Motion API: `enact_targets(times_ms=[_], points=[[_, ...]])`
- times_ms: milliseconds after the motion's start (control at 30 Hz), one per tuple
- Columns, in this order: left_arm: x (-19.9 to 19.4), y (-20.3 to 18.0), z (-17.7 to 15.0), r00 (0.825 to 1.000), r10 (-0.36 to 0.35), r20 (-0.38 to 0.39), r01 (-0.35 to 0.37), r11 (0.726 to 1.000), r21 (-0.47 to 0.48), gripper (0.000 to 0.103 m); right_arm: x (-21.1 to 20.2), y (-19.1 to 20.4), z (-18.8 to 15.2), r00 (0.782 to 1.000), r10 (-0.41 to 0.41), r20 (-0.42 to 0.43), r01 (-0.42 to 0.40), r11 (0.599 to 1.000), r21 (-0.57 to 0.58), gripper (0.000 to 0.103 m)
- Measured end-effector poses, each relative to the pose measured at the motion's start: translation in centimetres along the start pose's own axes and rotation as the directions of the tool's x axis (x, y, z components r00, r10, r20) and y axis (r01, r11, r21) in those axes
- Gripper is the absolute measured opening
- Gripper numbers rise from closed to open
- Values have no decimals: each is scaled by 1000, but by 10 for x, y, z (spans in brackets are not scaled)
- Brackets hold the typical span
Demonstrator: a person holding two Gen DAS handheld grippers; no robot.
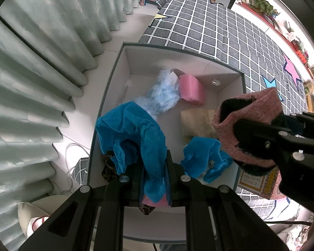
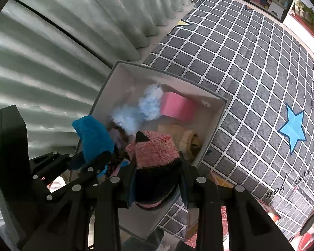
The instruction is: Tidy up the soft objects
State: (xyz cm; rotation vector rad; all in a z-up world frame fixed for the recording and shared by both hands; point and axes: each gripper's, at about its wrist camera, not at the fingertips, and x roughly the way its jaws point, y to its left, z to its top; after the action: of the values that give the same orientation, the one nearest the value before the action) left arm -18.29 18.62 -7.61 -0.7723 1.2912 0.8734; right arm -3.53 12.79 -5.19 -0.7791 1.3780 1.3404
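1. Checked bed (image 1: 230, 41) is the biggest thing here, with the white box (image 1: 115, 79) against its side.
2. Box already holds fluff (image 1: 161, 96), a pink roll (image 1: 191, 90) and a beige piece (image 1: 194, 123).
3. Left tool (image 1: 153, 177) is clamped on blue cloth (image 1: 131, 129) over the box.
4. Right tool (image 2: 157, 179) grips a pink knit (image 2: 155, 152) near the rim; released there, it may catch or fall outside.

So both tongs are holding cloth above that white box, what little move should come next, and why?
Probably open the left tongs and let the blue cloth drop: it already hangs over the white box, where a fluffy light-blue piece and pink roll lie. The right tongs clamp a pink knit piece, likely to follow.
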Motion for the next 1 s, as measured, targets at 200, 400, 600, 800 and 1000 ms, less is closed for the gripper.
enact_targets(times_ms=[200, 400, 600, 800, 1000], points=[[0, 0, 0, 1000, 0, 0, 0, 1000, -1, 17, 0, 0, 1, 1000, -2, -1, 2, 1000, 1, 34], [1, 0, 0, 1000, 1, -3, -1, 1000, 0, 17, 1, 0, 2, 1000, -3, -2, 3, 1000, 2, 34], [3, -1, 1, 1000, 5, -10, -5, 1000, -2, 17, 2, 0, 3, 1000, -2, -4, 2, 1000, 4, 34], [5, -1, 3, 1000, 4, -16, -4, 1000, -3, 17, 3, -1, 5, 1000, -5, -4, 5, 1000, 5, 34], [5, -2, 3, 1000, 5, -17, -5, 1000, -3, 17, 7, -2, 5, 1000, -8, -9, 8, 1000, 8, 34]])
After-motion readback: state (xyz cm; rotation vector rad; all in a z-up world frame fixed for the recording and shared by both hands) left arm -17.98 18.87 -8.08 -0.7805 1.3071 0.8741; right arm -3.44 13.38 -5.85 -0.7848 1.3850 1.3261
